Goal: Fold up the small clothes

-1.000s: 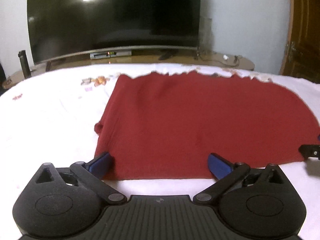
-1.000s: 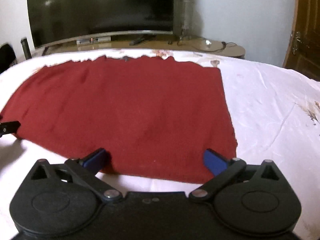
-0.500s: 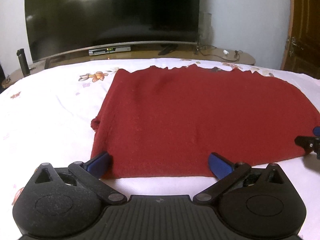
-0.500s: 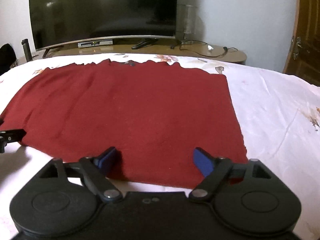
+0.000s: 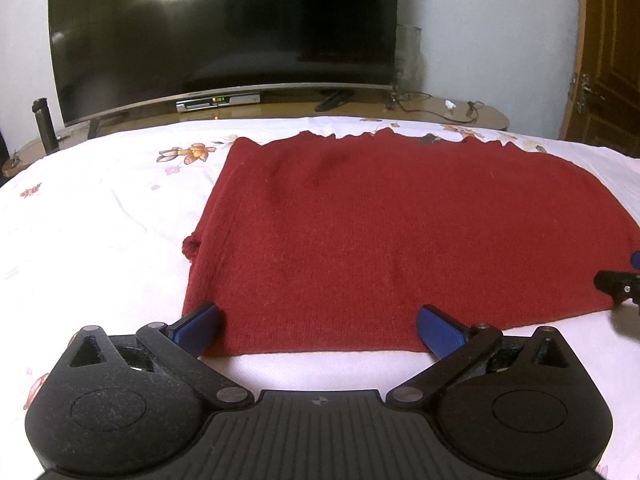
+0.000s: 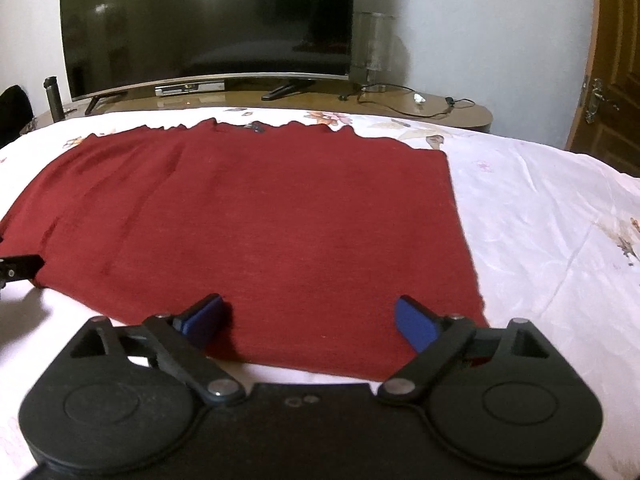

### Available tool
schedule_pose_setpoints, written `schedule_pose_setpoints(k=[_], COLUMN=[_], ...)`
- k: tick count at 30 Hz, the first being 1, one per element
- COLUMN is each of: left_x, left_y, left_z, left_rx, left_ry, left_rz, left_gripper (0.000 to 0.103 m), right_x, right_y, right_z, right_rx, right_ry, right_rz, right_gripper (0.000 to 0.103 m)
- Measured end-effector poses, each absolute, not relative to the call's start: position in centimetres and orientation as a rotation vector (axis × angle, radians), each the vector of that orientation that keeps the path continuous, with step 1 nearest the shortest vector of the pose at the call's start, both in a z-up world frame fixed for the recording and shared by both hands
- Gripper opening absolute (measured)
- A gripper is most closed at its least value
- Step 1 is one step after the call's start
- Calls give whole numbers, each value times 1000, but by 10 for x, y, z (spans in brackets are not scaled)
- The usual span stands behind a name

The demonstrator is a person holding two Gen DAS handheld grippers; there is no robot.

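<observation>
A dark red knitted garment (image 5: 400, 240) lies spread flat on the white floral bedsheet (image 5: 100, 220), with its wavy hem at the far side. My left gripper (image 5: 318, 330) is open at the garment's near left edge, and the cloth lies flat between its blue pads (image 5: 200, 328). At the near right edge, my right gripper (image 6: 310, 322) is open and its jaws are opening. The same garment (image 6: 260, 220) lies unpinched between its blue pads (image 6: 414, 326). Each gripper's tip shows at the edge of the other's view.
A large dark TV (image 5: 224, 28) stands on a low wooden stand (image 6: 400, 108) past the bed, with cables and a glass vase (image 6: 374, 52) on it. A dark bottle (image 5: 43, 120) is at the far left and a wooden door (image 5: 612, 52) at the right.
The right gripper's jaws narrowed, then widened a little again. Both views shifted slightly, so more sheet shows beyond the garment's far hem. The garment lies as before.
</observation>
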State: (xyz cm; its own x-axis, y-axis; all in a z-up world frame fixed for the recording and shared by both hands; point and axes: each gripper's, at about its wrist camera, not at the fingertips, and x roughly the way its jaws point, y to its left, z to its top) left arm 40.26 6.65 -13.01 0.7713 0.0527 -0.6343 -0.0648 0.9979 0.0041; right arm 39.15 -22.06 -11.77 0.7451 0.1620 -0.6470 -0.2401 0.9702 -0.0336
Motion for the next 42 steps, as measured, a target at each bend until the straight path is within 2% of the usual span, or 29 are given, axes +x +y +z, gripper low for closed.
schedule_pose_setpoints(k=[11, 15, 16, 17, 20, 28, 40, 42], left_x=[403, 389, 379, 370, 357, 366, 390, 390], left_y=[67, 67, 70, 75, 101, 142, 137, 135], left_z=[-130, -115, -109, -106, -117, -140, -145, -146], left_rx=[-13, -7, -37, -104, -407, -807, -917, -990], left_ry=[690, 699, 682, 678, 718, 590, 506, 503], left_rz=[64, 94, 98, 79, 37, 16, 121, 90], left_gripper=[103, 103, 103, 103, 103, 103, 103, 97], right_x=[392, 393, 388, 380, 369, 375, 388, 390], right_y=[-226, -226, -228, -232, -239, -232, -220, -218], right_z=[-120, -112, -103, -93, -80, -91, -92, -92], right_rx=[-117, -122, -118, -103, -56, 1, 43, 44], right_ry=[700, 719, 694, 648, 612, 654, 657, 657], right_rz=[217, 214, 211, 228, 275, 291, 343, 352], right_gripper=[99, 96, 86, 82, 80, 79, 79, 79])
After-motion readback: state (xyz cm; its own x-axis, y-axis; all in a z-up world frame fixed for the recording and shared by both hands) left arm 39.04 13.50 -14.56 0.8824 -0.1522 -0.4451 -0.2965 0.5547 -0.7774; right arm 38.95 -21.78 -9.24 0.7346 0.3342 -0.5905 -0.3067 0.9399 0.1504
